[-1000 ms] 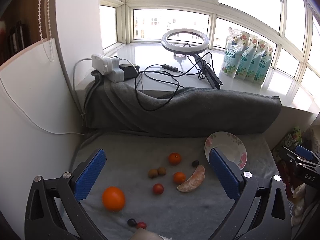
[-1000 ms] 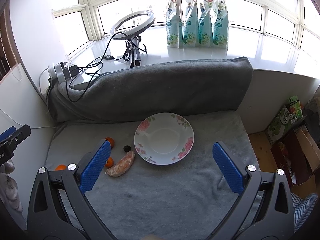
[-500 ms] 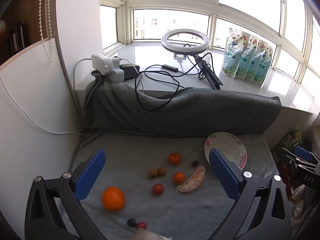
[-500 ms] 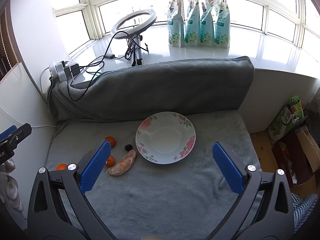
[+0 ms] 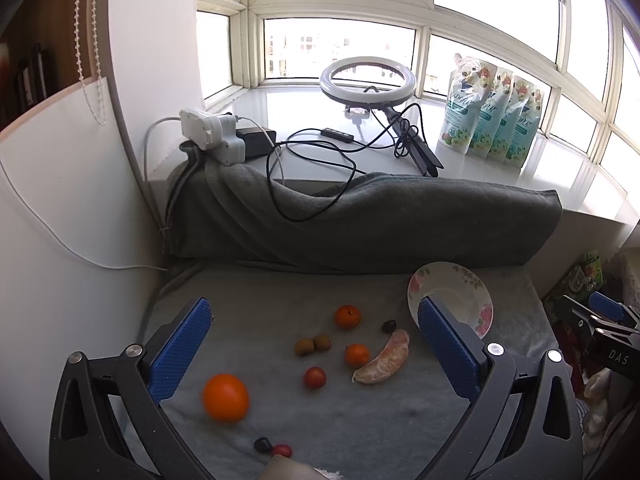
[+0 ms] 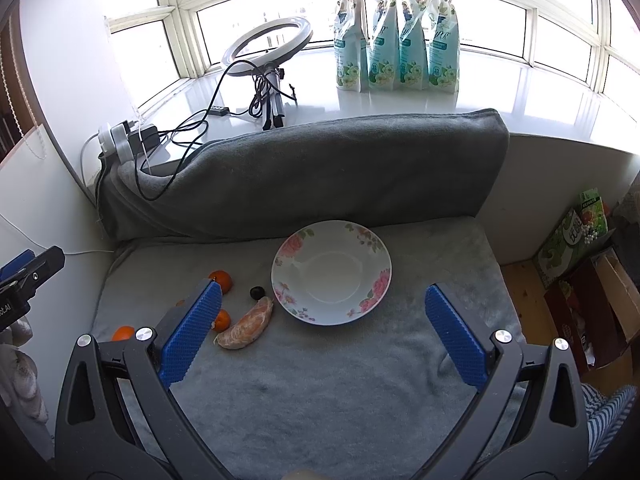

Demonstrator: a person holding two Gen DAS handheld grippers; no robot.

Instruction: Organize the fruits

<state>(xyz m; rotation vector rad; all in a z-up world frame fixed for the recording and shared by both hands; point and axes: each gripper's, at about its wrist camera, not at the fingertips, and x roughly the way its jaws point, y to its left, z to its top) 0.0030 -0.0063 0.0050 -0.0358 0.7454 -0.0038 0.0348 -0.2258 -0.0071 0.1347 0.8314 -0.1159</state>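
Loose fruit lies on a grey blanket (image 5: 360, 420): a big orange (image 5: 225, 397), two small tangerines (image 5: 347, 316) (image 5: 357, 354), a peeled orange segment (image 5: 383, 364), a red plum (image 5: 314, 377), two brown fruits (image 5: 312, 345), and dark grapes (image 5: 389, 325) (image 5: 262, 444). A white floral plate (image 6: 331, 272) stands empty to the right of them. My left gripper (image 5: 312, 340) hangs open above the fruit, holding nothing. My right gripper (image 6: 323, 332) is open too, over the plate's near edge; the segment (image 6: 246, 324) lies by its left finger.
A rolled grey towel (image 6: 304, 176) backs the blanket. Behind it the windowsill carries a ring light (image 5: 370, 80), cables, a power strip (image 5: 212, 136) and several refill pouches (image 6: 396, 40). Boxes (image 6: 576, 236) sit on the floor at right. A white wall (image 5: 60, 220) bounds the left.
The right gripper has drifted slightly, so the plate sits a little higher and further right in its view. The left view is nearly unchanged.
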